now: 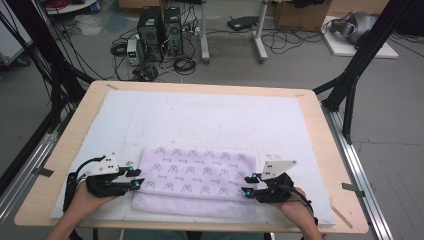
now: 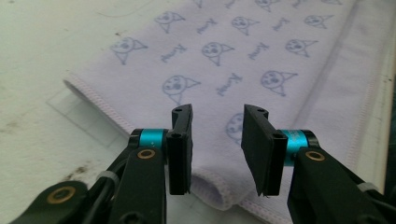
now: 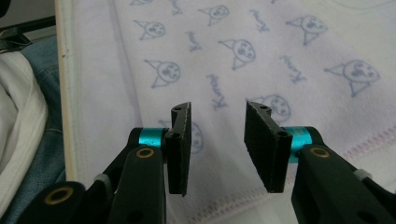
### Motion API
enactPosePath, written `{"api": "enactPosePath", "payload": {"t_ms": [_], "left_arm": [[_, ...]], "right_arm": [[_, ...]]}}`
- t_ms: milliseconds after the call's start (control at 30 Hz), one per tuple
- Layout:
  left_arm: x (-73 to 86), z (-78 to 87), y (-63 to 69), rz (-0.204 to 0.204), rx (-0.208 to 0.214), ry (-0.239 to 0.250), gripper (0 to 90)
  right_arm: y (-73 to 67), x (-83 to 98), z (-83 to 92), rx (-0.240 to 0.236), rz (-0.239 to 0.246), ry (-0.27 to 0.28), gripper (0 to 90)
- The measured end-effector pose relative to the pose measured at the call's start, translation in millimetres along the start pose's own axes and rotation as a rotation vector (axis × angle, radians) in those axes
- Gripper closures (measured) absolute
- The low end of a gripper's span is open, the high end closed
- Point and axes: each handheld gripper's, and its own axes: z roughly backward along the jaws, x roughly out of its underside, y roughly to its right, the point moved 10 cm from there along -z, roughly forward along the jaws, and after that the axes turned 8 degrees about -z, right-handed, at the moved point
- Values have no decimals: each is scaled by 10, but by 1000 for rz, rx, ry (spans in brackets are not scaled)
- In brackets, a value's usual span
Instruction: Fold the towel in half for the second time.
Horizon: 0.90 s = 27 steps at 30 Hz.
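The left tongs (image 1: 134, 178) sat at the left end of the folded towel (image 1: 197, 170), jaws apart with only a gap between them and nothing gripped. The lilac towel, printed with small faces, lay flat on a white mat (image 1: 200, 117) at the near edge of the desk (image 1: 320, 125). The right tongs (image 1: 249, 183) were at its right end, likewise parted and empty.

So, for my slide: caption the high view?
Both claws, left and right, open at the folded printed towel's ends.
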Motion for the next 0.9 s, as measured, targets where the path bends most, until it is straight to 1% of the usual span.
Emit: {"api": "enactPosePath", "payload": {"t_ms": [33, 67, 100, 167, 233, 300, 367, 467, 500, 567, 600, 633, 667, 700, 733, 767, 833, 900], "left_arm": [[22, -9, 8, -9, 1, -11, 639], [61, -31, 29, -9, 7, -22, 639], [89, -40, 37, -10, 9, -33, 637], [164, -70, 63, -25, 11, -61, 622], [196, -84, 82, -26, 21, -65, 608], [193, -86, 82, -26, 23, -62, 609], [195, -93, 86, -41, 19, -65, 659], [187, -105, 106, -58, 20, -65, 761], [180, -108, 113, -61, 19, -62, 804], [173, -103, 110, -69, 15, -64, 850], [161, -97, 111, -62, 14, -57, 864], [146, -84, 107, -59, 10, -49, 871], [128, -63, 107, -56, 9, -41, 874], [106, -32, 101, -63, 5, -36, 875], [70, 2, 104, -60, 0, -23, 876], [29, 40, 108, -60, -7, -9, 877], [-43, 115, 122, -72, -18, 8, 877], [-108, 189, 179, -86, -12, 21, 878]], "right_arm": [[-10, 2, -7, 1, 5, 0, 613], [-22, 9, -16, -4, 8, -1, 612], [-37, 34, -34, -9, 10, -9, 612], [-52, 95, -66, -14, 11, -31, 609], [-51, 149, -97, -13, 19, -48, 607], [-55, 168, -115, -13, 15, -47, 607], [-48, 171, -131, -10, 19, -44, 626], [-52, 174, -138, -10, 14, -41, 694], [-49, 174, -134, -6, 16, -41, 737], [-61, 174, -125, 0, 27, -48, 823], [-72, 170, -122, -3, 35, -50, 850], [-81, 168, -112, -5, 50, -55, 858], [-80, 157, -97, -8, 55, -53, 859], [-76, 140, -76, -14, 45, -45, 860], [-77, 122, -50, -25, 42, -34, 860], [-73, 101, -14, -23, 37, -23, 860], [-81, 35, 75, -30, 29, 12, 860], [-104, -21, 173, -30, 39, 26, 860]]}}
